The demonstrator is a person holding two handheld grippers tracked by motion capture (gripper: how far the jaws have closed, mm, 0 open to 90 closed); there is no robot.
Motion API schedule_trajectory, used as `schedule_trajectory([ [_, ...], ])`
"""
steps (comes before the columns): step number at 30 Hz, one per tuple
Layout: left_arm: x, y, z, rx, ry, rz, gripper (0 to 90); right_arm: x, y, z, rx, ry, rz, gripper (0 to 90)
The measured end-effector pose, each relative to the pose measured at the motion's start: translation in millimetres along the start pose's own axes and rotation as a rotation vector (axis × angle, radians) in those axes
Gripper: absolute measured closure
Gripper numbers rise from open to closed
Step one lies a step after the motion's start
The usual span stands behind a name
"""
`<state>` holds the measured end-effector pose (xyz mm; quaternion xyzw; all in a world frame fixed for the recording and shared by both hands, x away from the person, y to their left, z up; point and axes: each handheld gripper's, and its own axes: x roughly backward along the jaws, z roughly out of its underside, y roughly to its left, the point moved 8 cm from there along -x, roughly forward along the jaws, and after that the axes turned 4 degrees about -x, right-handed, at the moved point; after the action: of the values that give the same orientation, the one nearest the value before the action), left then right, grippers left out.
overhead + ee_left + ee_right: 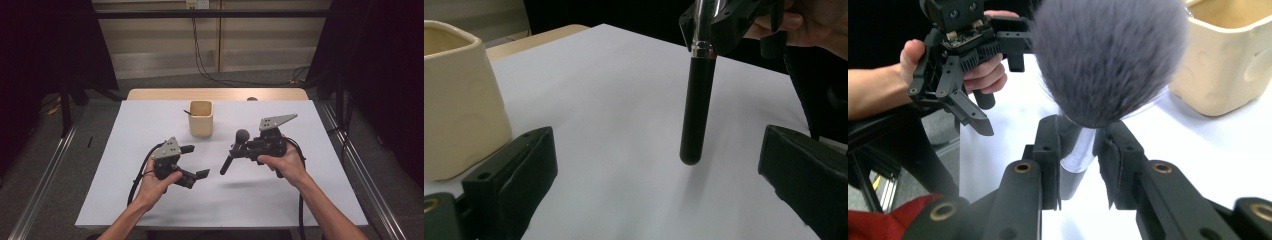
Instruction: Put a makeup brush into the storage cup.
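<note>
One brush (234,149), one cup (201,119), two tongs: right (239,150) gripping, left (196,161) spread.

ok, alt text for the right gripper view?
The right gripper clamps the silver collar of a makeup brush, whose grey bristles fan out above. Behind, the left gripper stands open in a hand; a cream cup sits at right.

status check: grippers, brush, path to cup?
Right gripper shut on grey-bristled black-handled makeup brush. Left gripper open, empty. Cream square cup ahead, nothing between.
</note>
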<state>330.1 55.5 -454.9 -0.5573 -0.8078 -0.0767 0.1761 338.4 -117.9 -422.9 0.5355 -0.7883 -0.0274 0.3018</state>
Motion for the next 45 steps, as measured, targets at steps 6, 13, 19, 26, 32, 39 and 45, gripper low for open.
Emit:
schedule_trajectory([
  [6,-4.8,0.5,-2.2,0.014,-0.005,0.013,3.2,-5.1,1.0,-1.4,0.010,0.057,0.001,72.2],
  [13,-13.2,-1.3,-8.3,-0.007,-0.022,0.019,3.7,-10.4,0.6,-2.5,0.031,0.128,0.016,72.2],
  [19,-18.4,-7.5,-11.0,-0.007,-0.021,0.036,3.9,-9.2,3.1,-6.9,0.052,0.159,0.024,72.2],
  [26,-24.2,-9.5,-8.2,-0.018,-0.008,0.048,3.2,-13.3,2.5,-4.2,0.067,0.227,0.039,72.2],
  [32,-30.2,-11.5,-8.1,-0.014,0.005,0.060,2.1,-18.8,2.2,-5.1,0.070,0.261,0.055,72.2],
  [39,-41.2,-13.3,-7.8,-0.021,0.032,0.069,2.2,-22.9,3.4,-8.7,0.072,0.277,0.056,72.2],
  [45,-49.5,-14.7,-4.9,-0.028,0.054,0.078,6.7,-23.9,3.8,-9.3,0.075,0.276,0.054,72.2],
])
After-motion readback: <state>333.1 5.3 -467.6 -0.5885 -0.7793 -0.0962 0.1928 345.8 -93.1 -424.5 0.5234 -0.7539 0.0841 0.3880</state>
